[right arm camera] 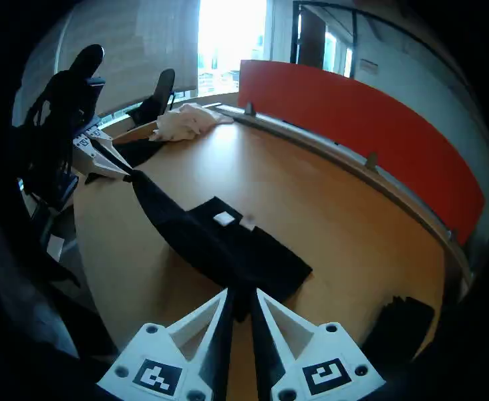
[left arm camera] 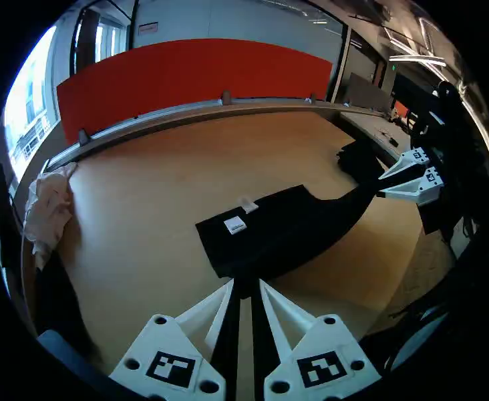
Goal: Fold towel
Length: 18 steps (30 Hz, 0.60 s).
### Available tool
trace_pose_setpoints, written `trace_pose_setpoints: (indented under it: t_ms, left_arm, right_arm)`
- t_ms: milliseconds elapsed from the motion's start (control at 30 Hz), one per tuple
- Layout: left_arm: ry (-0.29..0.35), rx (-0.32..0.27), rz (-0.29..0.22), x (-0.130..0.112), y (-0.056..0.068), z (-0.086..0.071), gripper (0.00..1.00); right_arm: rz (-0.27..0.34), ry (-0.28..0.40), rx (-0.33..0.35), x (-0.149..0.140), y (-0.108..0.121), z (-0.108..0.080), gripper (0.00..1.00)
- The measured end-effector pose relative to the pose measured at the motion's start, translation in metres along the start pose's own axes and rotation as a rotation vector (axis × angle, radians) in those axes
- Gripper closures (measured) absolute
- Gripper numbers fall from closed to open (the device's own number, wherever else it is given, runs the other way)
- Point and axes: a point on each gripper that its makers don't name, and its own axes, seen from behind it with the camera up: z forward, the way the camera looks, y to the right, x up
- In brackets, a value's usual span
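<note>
Currently the fold is mid-lift. The left tongs (left arm camera: 246, 286) are closed on one corner of the black towel (left arm camera: 278, 230), with fabric pinched right at the fingertips. The right tongs (right arm camera: 242, 294) are clamped the same way on the opposite corner.

- In the left gripper view, the held edge is seen running from the tips up and to the right, to the other tongs well off on that side. It is stretched fairly taut and raised off the bench (left arm camera: 151, 194).
- The rest of the towel is laid flat on the bench just ahead of both pairs of tongs. Two small white tags (left arm camera: 234, 225) are visible on its top face.
- A pale crumpled cloth (left arm camera: 47, 200) is piled far left of the left tongs, well apart from the towel. A dark bundle (left arm camera: 358, 157) is seen beyond the towel, near the right tongs. Neither is judged to be in the way.

Step in hand, judged: the near edge is gripped at both corners, ready to be carried over the flat part.

Next move, judged:
- Both pairs of tongs should be moved forward together at matched height, with tension kept so the edge does not sag.
- The held edge should be lowered onto the far edge with corners aligned.
- Release should be held off until the fabric is resting flat.

Main risk is uneven travel, which would skew the fold or drag the flat part.
</note>
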Motion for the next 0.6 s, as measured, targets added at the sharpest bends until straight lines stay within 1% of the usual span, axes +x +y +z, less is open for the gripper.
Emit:
trace_pose_setpoints:
  t_ms: [300,467,600]
  left_arm:
    - [-0.012,-0.004,-0.001,-0.003,0.000,0.006,0.89]
    - [-0.025,-0.005,0.002,-0.003,-0.003,0.016,0.89]
    - [-0.034,-0.007,0.003,-0.002,-0.007,0.027,0.89]
  right_arm:
    - [-0.005,-0.022,0.006,-0.004,0.001,0.005,0.84]
    - [-0.001,-0.043,0.015,-0.008,0.006,0.013,0.84]
    - [0.010,-0.060,0.020,-0.012,0.012,0.022,0.84]
